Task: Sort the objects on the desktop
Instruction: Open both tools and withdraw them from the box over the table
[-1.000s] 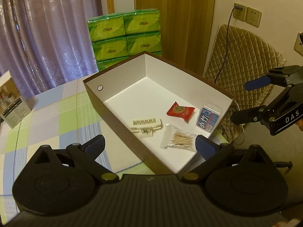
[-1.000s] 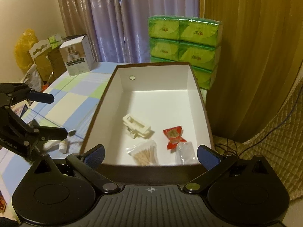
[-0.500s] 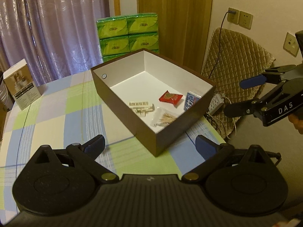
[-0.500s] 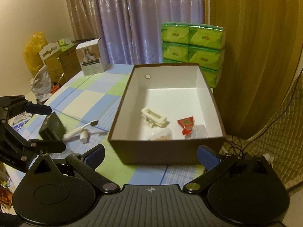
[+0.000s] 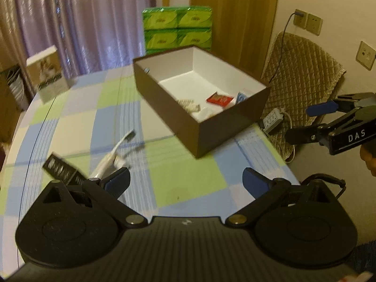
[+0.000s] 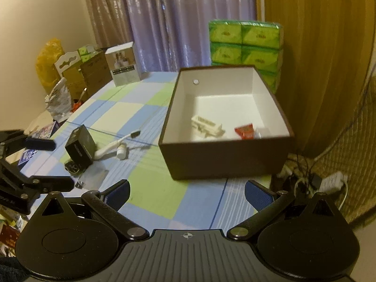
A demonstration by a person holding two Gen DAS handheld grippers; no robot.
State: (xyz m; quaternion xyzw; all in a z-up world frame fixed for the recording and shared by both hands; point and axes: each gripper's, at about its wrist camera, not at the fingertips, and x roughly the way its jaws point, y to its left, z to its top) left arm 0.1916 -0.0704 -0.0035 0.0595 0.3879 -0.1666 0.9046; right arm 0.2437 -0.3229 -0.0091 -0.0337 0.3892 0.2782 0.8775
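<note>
A brown box with a white inside (image 5: 225, 127) (image 6: 225, 155) stands on the checked tablecloth. It holds a white clip piece (image 6: 206, 127), a red packet (image 6: 245, 131) (image 5: 219, 99) and a blue packet (image 5: 242, 97). Left of the box lie a white toothbrush (image 6: 117, 142) (image 5: 117, 144), a small white bottle (image 6: 122, 152) and a black box (image 6: 81, 148) (image 5: 61, 169). My left gripper (image 5: 186, 183) is open over the cloth, close to the toothbrush, with nothing in it. My right gripper (image 6: 186, 193) is open and holds nothing, short of the box's near wall.
Green tissue packs (image 6: 244, 42) are stacked behind the box. A white carton (image 6: 122, 64) stands at the table's far left corner. A small dark round object (image 6: 71, 166) and a foil scrap (image 6: 94, 176) lie near the black box. A quilted chair (image 5: 303, 75) and a power strip (image 5: 273, 119) sit off the right edge.
Both grippers have drawn back from the box, so it looks smaller and farther. The toothbrush, bottle and black box have come into view. Both stay open.
</note>
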